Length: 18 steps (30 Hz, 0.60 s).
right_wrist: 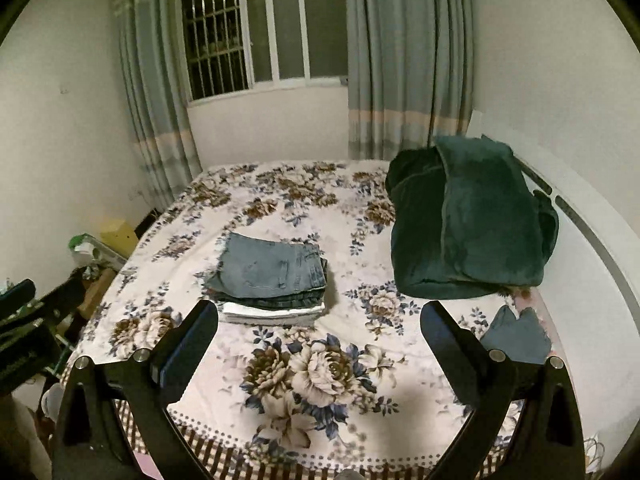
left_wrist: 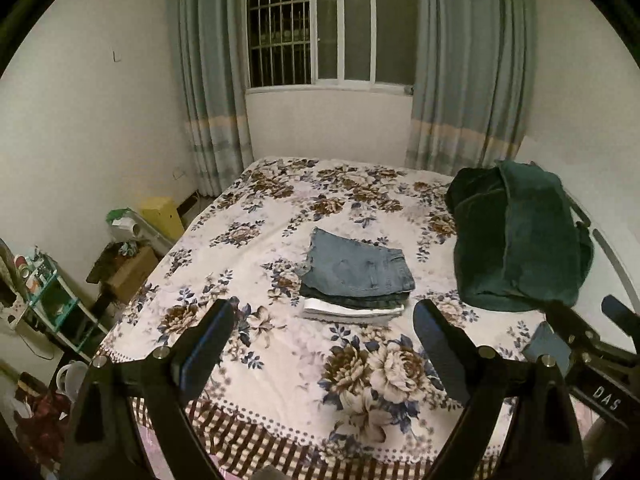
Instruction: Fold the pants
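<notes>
A stack of folded pants (left_wrist: 356, 276) lies in the middle of the floral bed (left_wrist: 280, 208), blue jeans on top, a dark pair and a white one beneath; it also shows in the right wrist view (right_wrist: 272, 276). My left gripper (left_wrist: 324, 320) is open and empty, held above the bed's near part, short of the stack. My right gripper (right_wrist: 320, 320) is open and empty, also above the near part of the bed (right_wrist: 320, 208), with the stack just beyond its left finger. The right gripper also shows at the right edge of the left wrist view (left_wrist: 592, 340).
A dark green blanket bundle (left_wrist: 520, 236) sits at the bed's right side, also in the right wrist view (right_wrist: 472, 220). A small blue cloth (right_wrist: 516, 336) lies near the right edge. Boxes and a shelf (left_wrist: 60, 304) stand on the floor at left. Window and curtains behind.
</notes>
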Available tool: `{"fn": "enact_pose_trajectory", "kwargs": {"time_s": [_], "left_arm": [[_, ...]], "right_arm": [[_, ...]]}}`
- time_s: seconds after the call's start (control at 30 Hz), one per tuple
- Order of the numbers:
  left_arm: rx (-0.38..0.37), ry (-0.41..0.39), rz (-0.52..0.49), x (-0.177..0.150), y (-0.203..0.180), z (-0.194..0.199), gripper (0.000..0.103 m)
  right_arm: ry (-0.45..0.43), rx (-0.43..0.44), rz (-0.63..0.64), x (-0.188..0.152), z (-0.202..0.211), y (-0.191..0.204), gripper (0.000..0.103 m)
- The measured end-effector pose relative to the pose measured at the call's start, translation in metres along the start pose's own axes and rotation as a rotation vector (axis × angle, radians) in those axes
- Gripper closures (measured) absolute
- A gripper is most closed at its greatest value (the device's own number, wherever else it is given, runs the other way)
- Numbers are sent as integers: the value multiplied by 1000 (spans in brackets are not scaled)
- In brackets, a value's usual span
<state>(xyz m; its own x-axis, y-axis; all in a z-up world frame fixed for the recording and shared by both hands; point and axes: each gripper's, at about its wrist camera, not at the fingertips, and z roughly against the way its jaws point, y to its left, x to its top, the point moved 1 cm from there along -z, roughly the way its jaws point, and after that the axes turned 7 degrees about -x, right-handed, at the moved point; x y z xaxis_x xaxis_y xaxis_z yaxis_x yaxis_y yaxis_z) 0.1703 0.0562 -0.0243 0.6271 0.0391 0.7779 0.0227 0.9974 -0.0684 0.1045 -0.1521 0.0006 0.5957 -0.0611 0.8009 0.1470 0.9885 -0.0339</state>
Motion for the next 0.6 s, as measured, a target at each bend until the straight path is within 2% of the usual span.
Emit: {"fn": "enact_pose_trajectory", "kwargs": {"time_s": [0.1,0.23,0.3,0.37,0.4,0.6], "left_arm": [[-2,2,-2,-6,3,16,11],[-18,7,-9,-11,5,34,11],[-10,0,-17,-14,6,40,11],[-20,-5,-23,-15,7,44,1],[-24,-11,-28,-16,8,46,0],[-24,-27,-45,-19,9,56,0]], "right_arm": [[-49,-7,10,-8,44,-3,0],[-75,-11,7,-19,82,-5,0],[-76,2,0,-21,89,-5,0],[-81,7,-7,-23,96,-3,0],[-85,6,-8,-22,97,-2,0],[-86,1,-7,-28,106,3,0]]}}
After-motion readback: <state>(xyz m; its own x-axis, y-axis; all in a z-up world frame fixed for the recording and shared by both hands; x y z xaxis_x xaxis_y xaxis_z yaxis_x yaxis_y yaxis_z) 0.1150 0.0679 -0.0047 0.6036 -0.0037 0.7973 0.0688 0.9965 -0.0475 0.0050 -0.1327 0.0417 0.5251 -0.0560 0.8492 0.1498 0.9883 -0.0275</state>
